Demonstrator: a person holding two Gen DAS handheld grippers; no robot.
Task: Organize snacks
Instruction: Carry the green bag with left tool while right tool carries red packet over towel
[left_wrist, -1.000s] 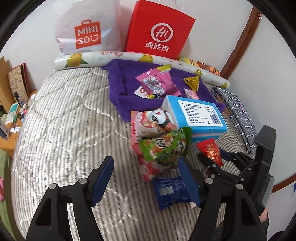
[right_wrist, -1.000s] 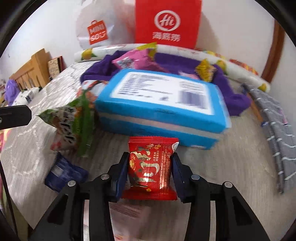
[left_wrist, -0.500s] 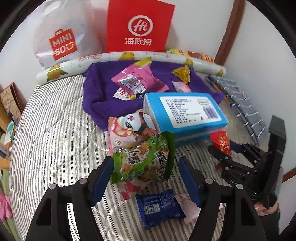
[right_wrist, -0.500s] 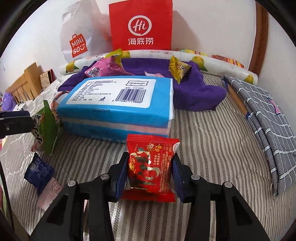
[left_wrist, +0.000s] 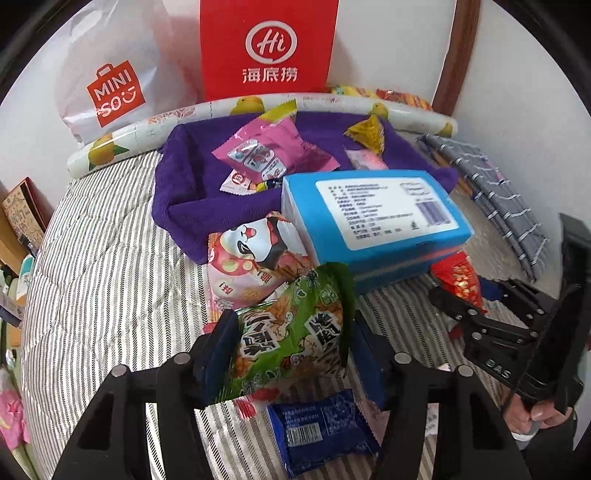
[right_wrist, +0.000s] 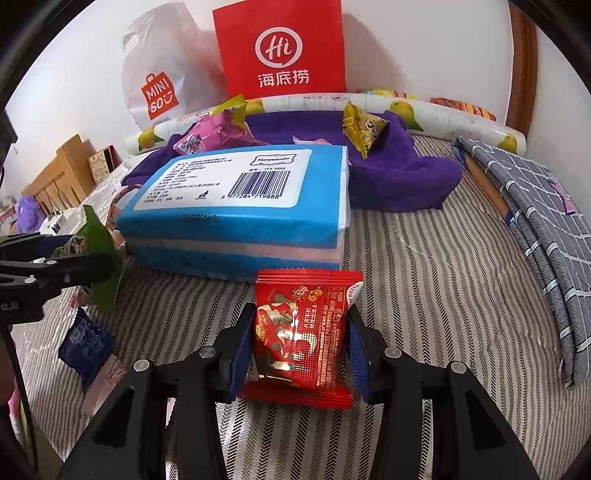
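My left gripper (left_wrist: 291, 350) is shut on a green snack bag (left_wrist: 295, 332), held just above the striped bed. My right gripper (right_wrist: 299, 347) is shut on a small red snack packet (right_wrist: 301, 328), in front of a blue tissue pack (right_wrist: 240, 206); the red packet also shows in the left wrist view (left_wrist: 460, 277). A pink panda snack bag (left_wrist: 255, 266) lies behind the green bag. A dark blue packet (left_wrist: 321, 428) lies on the bed below my left gripper. A purple towel (left_wrist: 199, 173) at the back holds a pink packet (left_wrist: 269, 155) and a yellow triangular packet (left_wrist: 367, 134).
A red Hi paper bag (left_wrist: 269, 48) and a white Miniso bag (left_wrist: 110, 74) stand against the wall behind a fruit-print roll (left_wrist: 147, 129). A folded grey checked cloth (right_wrist: 543, 206) lies at the right. Wooden furniture (right_wrist: 59, 177) stands past the bed's left edge.
My left gripper has moved forward onto the green bag and closed on it. My right gripper still holds the red packet and has drawn back slightly from the blue pack.
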